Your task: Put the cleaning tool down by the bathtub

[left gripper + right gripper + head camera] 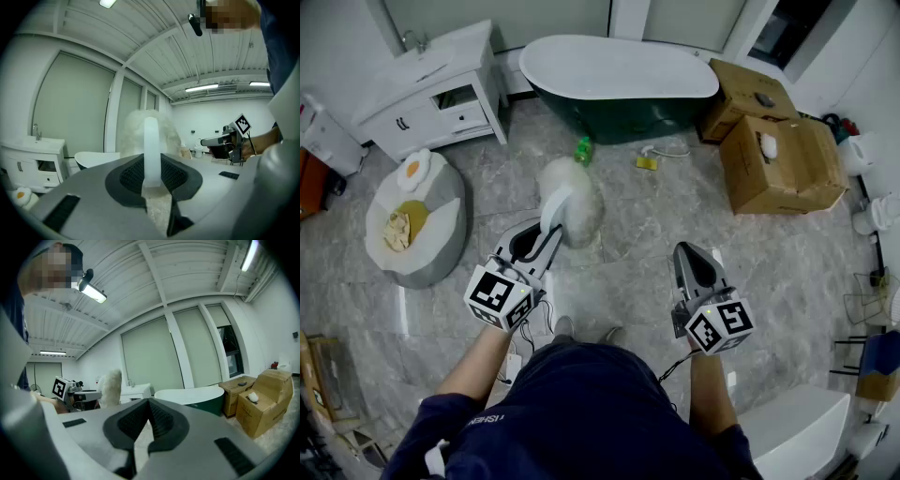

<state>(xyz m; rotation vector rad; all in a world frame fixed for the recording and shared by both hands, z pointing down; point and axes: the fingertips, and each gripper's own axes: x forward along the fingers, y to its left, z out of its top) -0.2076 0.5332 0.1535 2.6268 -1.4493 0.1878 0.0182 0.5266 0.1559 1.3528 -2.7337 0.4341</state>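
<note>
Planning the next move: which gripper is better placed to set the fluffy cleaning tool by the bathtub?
Left: the left gripper holds the cleaning tool by its white handle, facing the bathtub; the right gripper is shut, empty.

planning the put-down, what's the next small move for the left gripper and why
Probably carry the left gripper forward toward the bathtub. Its jaws are clamped on the white handle of the fluffy duster, which is held up in the air. A stretch of floor separates the two, so releasing here looks too early.
</note>
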